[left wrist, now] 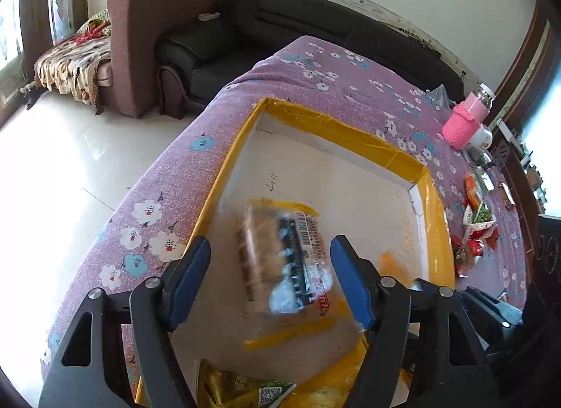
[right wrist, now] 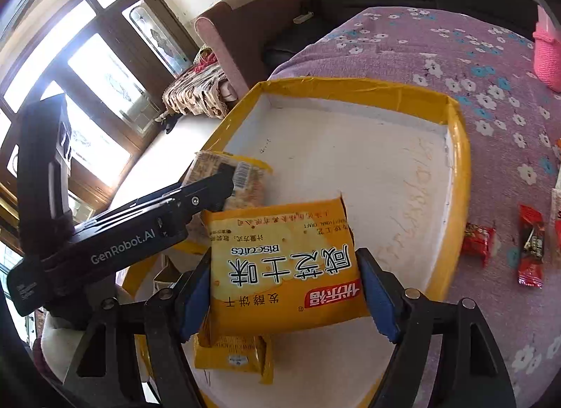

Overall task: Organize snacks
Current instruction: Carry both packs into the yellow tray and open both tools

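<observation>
A shallow yellow-rimmed box (left wrist: 336, 129) with a white floor lies on the purple flowered cloth; it also shows in the right wrist view (right wrist: 459, 176). My left gripper (left wrist: 270, 278) is open above the box, and a blurred clear biscuit packet (left wrist: 284, 260) is between its fingers, apparently loose and falling. In the right wrist view that left gripper (right wrist: 224, 176) sits by the same packet (right wrist: 245, 180). My right gripper (right wrist: 284, 289) is shut on a yellow biscuit packet (right wrist: 284, 264) over the box's near part. Another yellow packet (right wrist: 235, 355) lies in the box beneath it.
Red and green snack packets (left wrist: 473, 229) lie on the cloth right of the box, with red ones in the right wrist view (right wrist: 531, 246). A pink-sleeved bottle (left wrist: 466, 120) stands at the far right. A green-yellow bag (left wrist: 238, 387) lies at the box's near end. Sofas (left wrist: 280, 22) stand behind.
</observation>
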### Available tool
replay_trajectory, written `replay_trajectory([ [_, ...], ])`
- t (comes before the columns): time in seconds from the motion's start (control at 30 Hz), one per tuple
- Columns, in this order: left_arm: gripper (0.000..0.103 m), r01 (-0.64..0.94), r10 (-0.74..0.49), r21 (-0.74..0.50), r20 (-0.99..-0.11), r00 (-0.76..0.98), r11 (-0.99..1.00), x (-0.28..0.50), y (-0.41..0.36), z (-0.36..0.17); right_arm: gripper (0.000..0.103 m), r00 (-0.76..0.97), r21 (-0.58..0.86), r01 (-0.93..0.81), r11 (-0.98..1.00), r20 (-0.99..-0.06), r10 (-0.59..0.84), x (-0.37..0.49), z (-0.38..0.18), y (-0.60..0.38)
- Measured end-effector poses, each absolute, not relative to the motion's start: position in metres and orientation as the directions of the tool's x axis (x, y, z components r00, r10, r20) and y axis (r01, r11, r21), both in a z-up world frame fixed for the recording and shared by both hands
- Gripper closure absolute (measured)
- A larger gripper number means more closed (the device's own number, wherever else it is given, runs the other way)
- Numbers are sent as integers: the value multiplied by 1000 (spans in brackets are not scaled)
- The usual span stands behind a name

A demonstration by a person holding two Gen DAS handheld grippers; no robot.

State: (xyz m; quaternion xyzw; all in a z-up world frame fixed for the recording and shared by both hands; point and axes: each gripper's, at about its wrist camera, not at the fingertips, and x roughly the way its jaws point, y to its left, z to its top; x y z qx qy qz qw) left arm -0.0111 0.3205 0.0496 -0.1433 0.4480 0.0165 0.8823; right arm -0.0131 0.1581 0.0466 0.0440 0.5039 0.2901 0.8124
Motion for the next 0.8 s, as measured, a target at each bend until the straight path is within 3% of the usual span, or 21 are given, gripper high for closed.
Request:
replay_trajectory([
  [0.3,32,-136,-123,-303,-698,705,943,-59,318,92,27,393,414,-394,821,-731,558,-16,78,127],
  [0.47,32,-23,-227,-360,-635,739,933,-91,284,117,27,521,422,-322,848,-668,530,-32,109,46],
  [0.6,32,47,-309,-398,-625,717,916,-103,251,118,26,614,441,-160,883,-656,439,-46,114,-55],
  [0.8,32,116,-384,-418,-643,662,901,-107,199,101,24,620,433,91,897,-729,289,-81,81,-184],
])
